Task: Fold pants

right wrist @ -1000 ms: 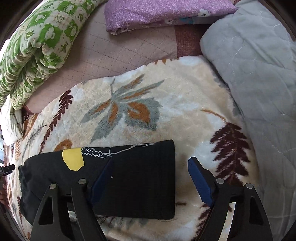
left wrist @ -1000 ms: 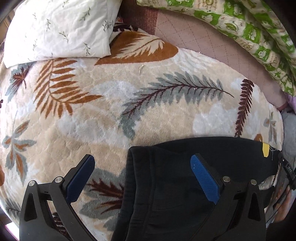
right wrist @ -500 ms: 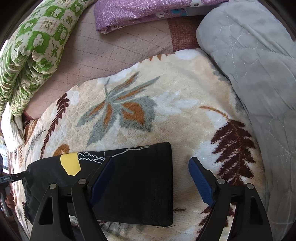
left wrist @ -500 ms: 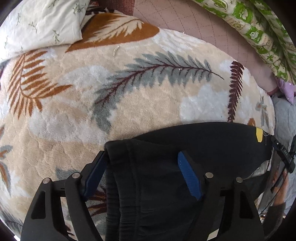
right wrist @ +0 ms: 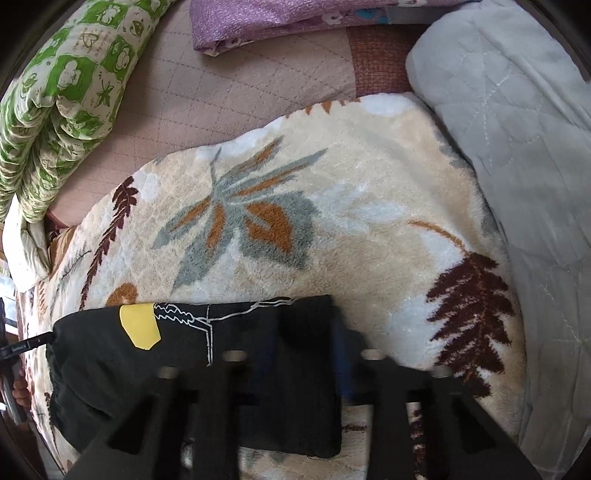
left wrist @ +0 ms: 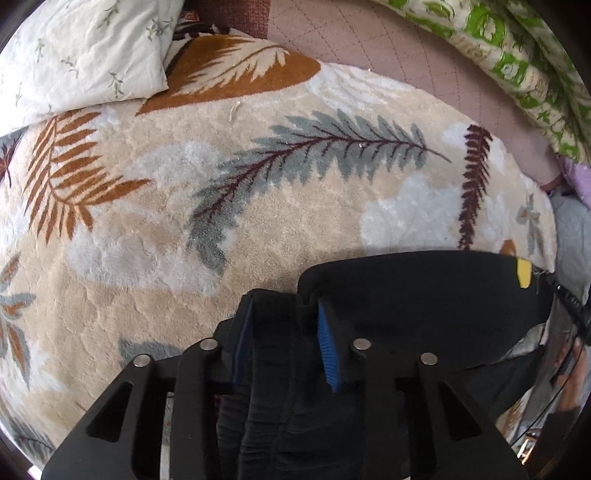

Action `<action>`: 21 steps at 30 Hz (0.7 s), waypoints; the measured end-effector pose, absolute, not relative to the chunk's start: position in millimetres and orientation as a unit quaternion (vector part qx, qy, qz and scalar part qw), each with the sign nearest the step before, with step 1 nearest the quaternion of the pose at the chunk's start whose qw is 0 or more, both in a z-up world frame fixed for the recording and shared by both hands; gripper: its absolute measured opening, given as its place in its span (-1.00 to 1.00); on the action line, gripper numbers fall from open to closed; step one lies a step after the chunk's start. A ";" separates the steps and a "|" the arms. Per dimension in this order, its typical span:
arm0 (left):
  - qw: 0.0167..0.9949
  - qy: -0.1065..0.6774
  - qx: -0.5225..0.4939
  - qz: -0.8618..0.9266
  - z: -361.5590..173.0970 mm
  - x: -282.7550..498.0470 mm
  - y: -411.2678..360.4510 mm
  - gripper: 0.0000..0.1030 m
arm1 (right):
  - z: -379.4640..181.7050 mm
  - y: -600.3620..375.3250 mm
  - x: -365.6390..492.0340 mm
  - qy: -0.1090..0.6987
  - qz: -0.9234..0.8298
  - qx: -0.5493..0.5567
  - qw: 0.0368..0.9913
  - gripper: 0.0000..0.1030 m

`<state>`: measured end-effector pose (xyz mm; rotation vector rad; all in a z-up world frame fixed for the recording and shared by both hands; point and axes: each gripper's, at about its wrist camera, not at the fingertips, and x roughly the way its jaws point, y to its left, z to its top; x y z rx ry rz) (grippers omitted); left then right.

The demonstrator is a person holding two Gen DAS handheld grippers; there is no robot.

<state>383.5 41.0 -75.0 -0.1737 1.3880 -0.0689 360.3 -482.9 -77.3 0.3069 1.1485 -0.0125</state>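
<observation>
Left wrist view: the left claw (left wrist: 282, 332) has its blue pads closed nearly together on the gathered waistband end of the black pants (left wrist: 413, 302), which lie folded lengthwise on the leaf-patterned blanket (left wrist: 229, 206) of a bed. Pinching the bunched elastic there gives, I judge, a firm hold on all layers at once, so that end can be lifted and carried over for the next fold.

In the right wrist view, the right claw (right wrist: 299, 354) sits over the opposite, cuff end of the pants (right wrist: 229, 347), beside the yellow patch (right wrist: 139, 326) and white line print. Motion blur hides its pads, so I cannot tell whether it is gripping the cloth or merely closing on it. Holding both ends at once would keep the long strip taut and square.

Around the blanket lie a white sprigged pillow (left wrist: 74, 55), a green-printed quilt (right wrist: 62, 107), a purple cloth (right wrist: 280, 18) and a pale grey quilt (right wrist: 517, 147). No container appears in either view; nothing here holds anything.
</observation>
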 end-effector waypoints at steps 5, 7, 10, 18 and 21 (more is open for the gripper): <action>0.786 0.613 -0.073 -0.026 -52.1 369.6 39.8 -0.50 | -63.4 -484.1 346.1 0.521 -0.005 0.147 0.841 -0.79; 0.794 0.603 -0.070 -0.026 -42.2 363.5 36.2 -0.51 | -55.6 -481.2 340.5 0.513 -0.003 0.140 0.847 -0.80; 0.811 0.582 -0.056 -0.019 -26.0 350.4 36.6 -0.51 | -40.1 -473.7 330.3 0.495 -0.001 0.117 0.861 -0.81; 0.841 0.538 -0.049 0.010 6.6 307.3 36.6 -0.71 | 0.3 -459.6 290.6 0.443 0.001 0.073 0.894 -0.82; 0.850 0.524 -0.039 0.027 10.7 283.6 39.4 -0.94 | 13.8 -455.4 266.1 0.421 0.007 0.058 0.905 -0.82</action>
